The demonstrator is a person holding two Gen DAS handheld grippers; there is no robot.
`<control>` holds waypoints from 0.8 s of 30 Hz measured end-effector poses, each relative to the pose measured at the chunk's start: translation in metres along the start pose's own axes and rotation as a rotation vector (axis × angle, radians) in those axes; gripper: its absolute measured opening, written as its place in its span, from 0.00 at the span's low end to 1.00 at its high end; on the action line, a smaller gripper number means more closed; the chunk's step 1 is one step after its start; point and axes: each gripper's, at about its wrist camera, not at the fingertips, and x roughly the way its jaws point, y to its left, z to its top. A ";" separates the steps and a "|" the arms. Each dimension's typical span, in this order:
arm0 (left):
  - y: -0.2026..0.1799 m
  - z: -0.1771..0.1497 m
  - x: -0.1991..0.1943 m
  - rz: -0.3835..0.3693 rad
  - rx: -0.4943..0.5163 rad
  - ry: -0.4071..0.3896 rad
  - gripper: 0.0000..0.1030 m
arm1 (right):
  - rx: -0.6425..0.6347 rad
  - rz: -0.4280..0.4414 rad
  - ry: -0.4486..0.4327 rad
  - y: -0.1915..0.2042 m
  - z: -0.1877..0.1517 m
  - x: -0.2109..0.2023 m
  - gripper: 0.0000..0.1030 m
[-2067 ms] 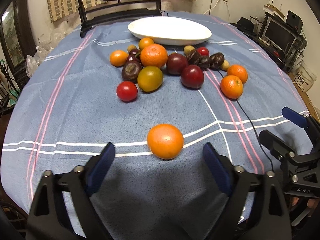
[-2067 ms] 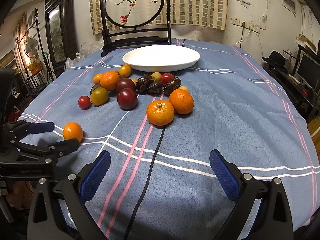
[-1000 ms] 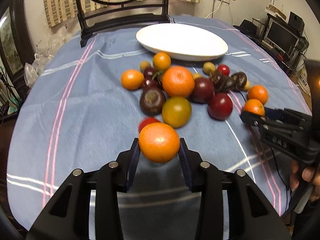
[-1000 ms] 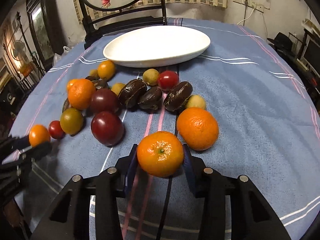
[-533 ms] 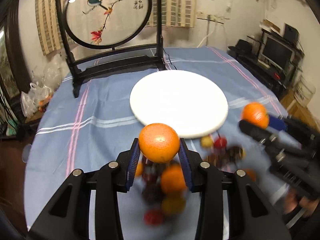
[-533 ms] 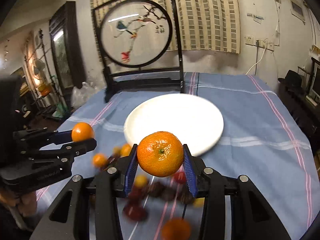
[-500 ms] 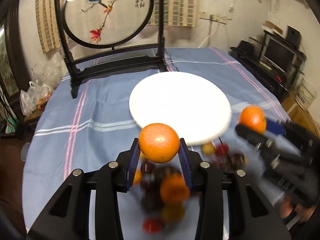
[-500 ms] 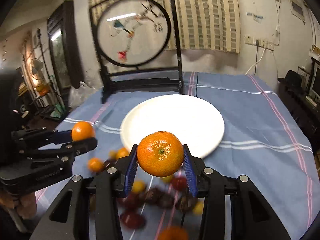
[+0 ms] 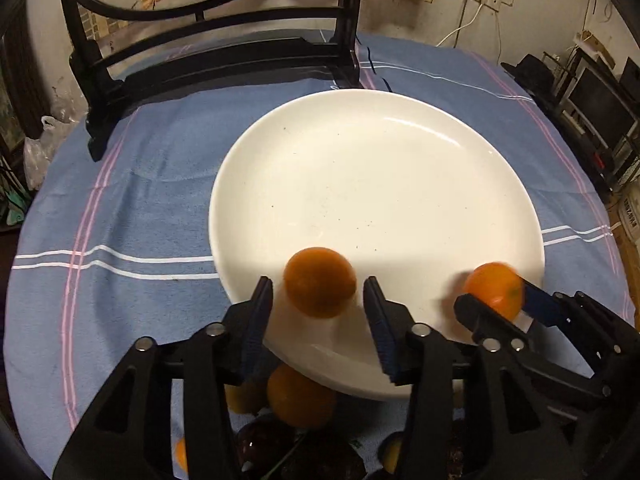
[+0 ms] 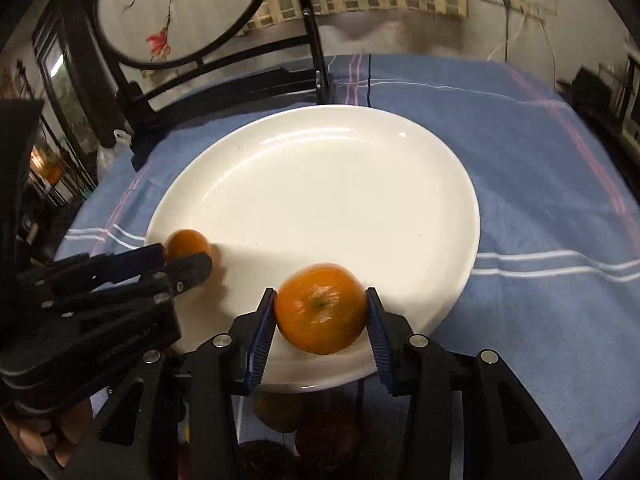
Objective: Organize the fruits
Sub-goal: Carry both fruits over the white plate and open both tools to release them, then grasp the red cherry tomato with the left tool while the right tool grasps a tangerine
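In the left wrist view, the left gripper (image 9: pixel 318 304) sits at the lower centre of the frame over the near rim of the white plate (image 9: pixel 376 168). Its jaws have just been opening and now stand apart, with clear gaps on both sides of the blurred orange (image 9: pixel 320 282) between them. At lower right, the right gripper (image 9: pixel 494 300) carries a tangerine (image 9: pixel 494 290) above the plate's edge.

In the right wrist view, the right gripper (image 10: pixel 320 320) has also been opening slightly; its blue pads (image 10: pixel 262 328) flank the tangerine (image 10: pixel 320 308), still touching or nearly so. More fruits (image 9: pixel 300 396) lie on the blue tablecloth (image 9: pixel 132 200) below the plate.
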 end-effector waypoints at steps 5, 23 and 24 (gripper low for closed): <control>0.015 -0.007 -0.049 -0.013 -0.056 -0.110 0.70 | 0.040 0.061 -0.054 -0.004 -0.011 -0.038 0.59; 0.041 -0.178 -0.132 0.058 -0.013 -0.211 0.85 | -0.031 0.008 -0.049 0.004 -0.150 -0.129 0.84; 0.042 -0.185 -0.130 0.051 -0.011 -0.199 0.85 | -0.028 0.008 -0.048 0.004 -0.154 -0.129 0.84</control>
